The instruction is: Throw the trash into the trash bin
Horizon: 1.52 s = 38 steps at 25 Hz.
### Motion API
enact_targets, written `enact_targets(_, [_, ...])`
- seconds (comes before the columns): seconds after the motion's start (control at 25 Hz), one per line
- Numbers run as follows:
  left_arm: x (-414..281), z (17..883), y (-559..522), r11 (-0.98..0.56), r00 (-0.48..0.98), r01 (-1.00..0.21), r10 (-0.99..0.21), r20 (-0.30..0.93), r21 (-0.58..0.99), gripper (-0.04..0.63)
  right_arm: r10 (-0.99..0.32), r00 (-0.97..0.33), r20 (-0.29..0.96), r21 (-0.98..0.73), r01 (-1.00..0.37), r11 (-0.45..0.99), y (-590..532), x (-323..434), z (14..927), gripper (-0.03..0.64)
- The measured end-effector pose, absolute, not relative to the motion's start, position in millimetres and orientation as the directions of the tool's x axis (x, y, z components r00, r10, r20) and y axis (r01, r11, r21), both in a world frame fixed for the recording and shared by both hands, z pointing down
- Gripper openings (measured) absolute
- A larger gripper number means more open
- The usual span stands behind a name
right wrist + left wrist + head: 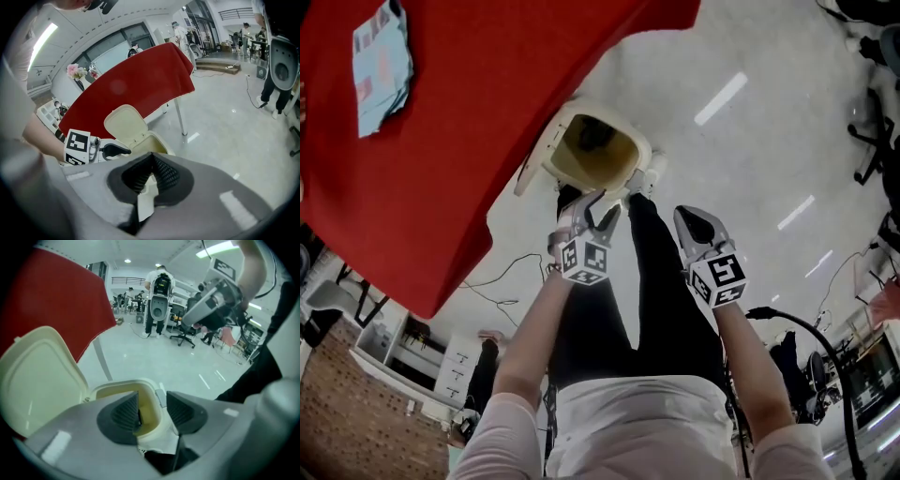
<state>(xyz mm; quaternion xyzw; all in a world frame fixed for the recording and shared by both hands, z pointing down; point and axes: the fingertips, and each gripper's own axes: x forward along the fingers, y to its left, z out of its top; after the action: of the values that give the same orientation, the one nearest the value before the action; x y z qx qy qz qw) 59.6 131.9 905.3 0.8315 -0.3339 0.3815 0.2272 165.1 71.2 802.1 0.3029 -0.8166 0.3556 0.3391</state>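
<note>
Trash: I see no piece held by either tool. A dark shape (596, 137) lies deep in the trash bin (639, 150), but I cannot tell if it is trash or only shadow. A light blue packet (382, 61) lies on the red cloth, well apart from the bin.
Bin: it stands on the pale floor (750, 141), just beside the edge of the table (441, 159), so I judge that things from the table have a short way to go.
Lid: the lid (40, 376) is tipped back and upright, and the mouth is free to receive a drop.
Left gripper: the left gripper (152, 401) hangs over the mouth and points down into it, the right place to let go. Its jaws stand wide apart with nothing between them. Through the gap I see only the inside wall of the bin.
Right gripper: the right gripper (152, 159) waits near the bin, at the side of the left one, and touches nothing. Its jaws are together at the tips and I see no object in them.
My judgement: the release over the bin looks done, and the packet may be next.
</note>
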Motion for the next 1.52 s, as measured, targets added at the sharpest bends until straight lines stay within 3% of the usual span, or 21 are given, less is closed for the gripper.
enact_targets(0.24, [49.3,835.5,118.5,-0.666,0.467,-0.74,-0.413,0.782,0.09,0.165,-0.276,-0.583,0.764,-0.355,-0.737,0.574,67.4,163.7,757.9,0.002])
enact_targets(0.48, [26.1,770.8,99.0,-0.661,0.431,-0.75,-0.459,0.777,0.026,0.058,-0.302,-0.584,0.753,-0.331,-0.734,0.593,59.9,160.5,708.9,0.002])
enact_targets(0.6, [17.6,739.2,90.0,-0.66,0.419,-0.752,-0.48,0.771,-0.002,0.039,-0.317,-0.591,0.742,-0.32,-0.727,0.607,53.6,159.0,682.5,0.002])
enact_targets(1.2, [9.8,632.4,98.8,-0.672,0.416,-0.739,-0.504,0.756,-0.041,0.006,-0.348,-0.624,0.699,-0.28,-0.687,0.67,54.7,156.2,587.0,0.002])
enact_targets(1.52, [-11.6,590.2,105.9,-0.619,0.434,-0.785,-0.506,0.745,0.037,0.006,-0.354,-0.638,0.683,-0.29,-0.682,0.671,68.9,151.5,558.8,0.002])
